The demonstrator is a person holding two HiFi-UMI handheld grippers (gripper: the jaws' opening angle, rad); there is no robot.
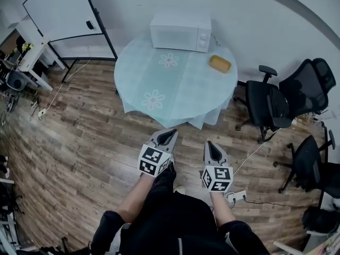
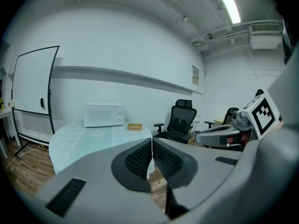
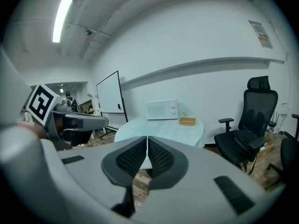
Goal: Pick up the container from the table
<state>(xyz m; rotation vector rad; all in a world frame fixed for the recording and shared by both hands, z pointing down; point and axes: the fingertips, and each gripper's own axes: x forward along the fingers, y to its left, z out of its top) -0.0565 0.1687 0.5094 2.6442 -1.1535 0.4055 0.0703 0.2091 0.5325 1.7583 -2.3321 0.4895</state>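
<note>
A small yellow container (image 1: 220, 64) sits on the far right part of a round table (image 1: 138, 78) with a pale flowered cloth, next to a white microwave (image 1: 180, 32). It also shows small and distant as the container (image 2: 134, 126) in the left gripper view and the container (image 3: 187, 121) in the right gripper view. My left gripper (image 1: 172, 133) and right gripper (image 1: 209, 144) hover over the wooden floor, short of the table's near edge, pointing toward it. Both are shut with nothing between their jaws.
Black office chairs (image 1: 268, 106) stand to the right of the table. A whiteboard (image 1: 64, 12) on a stand is at the back left, with a desk (image 1: 29, 57) and cables beside it. A power strip (image 1: 237, 197) lies on the floor by the right gripper.
</note>
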